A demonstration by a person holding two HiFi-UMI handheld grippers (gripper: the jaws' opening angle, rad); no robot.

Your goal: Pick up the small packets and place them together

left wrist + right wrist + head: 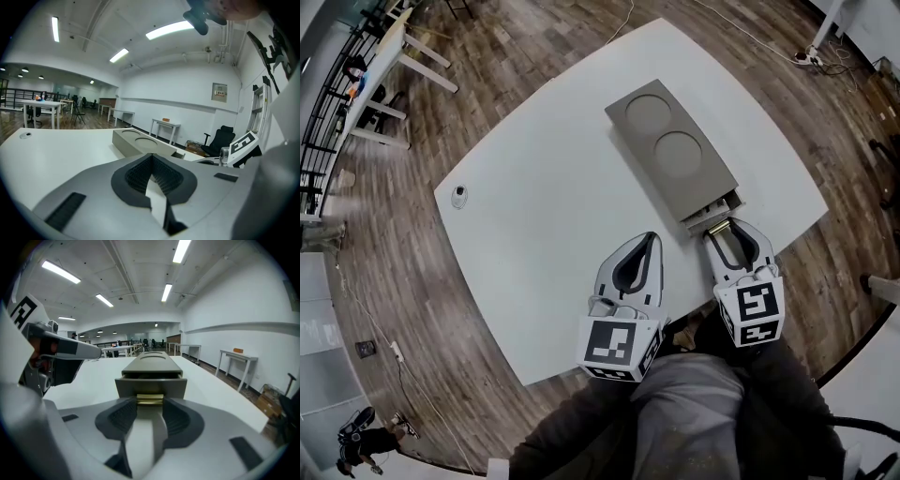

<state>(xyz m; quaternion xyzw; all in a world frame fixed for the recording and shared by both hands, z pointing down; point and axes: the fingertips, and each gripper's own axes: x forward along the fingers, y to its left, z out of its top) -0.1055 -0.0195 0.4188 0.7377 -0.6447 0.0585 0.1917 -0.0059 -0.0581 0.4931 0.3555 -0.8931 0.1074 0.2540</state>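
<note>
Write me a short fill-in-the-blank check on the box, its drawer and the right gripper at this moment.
1. The grey box on the white table has ___ round recesses in its top.
2. The box's drawer stands slightly ___.
3. The right gripper has the drawer's brass ___ between its jaws.

Missing words: two; open; handle

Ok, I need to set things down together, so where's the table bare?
Bare: the table left of the grey box, out to the small round thing near the left edge. Crowded: the near edge, where the left hand-held gripper and right hand-held gripper sit, the right at the drawer handle.
</note>
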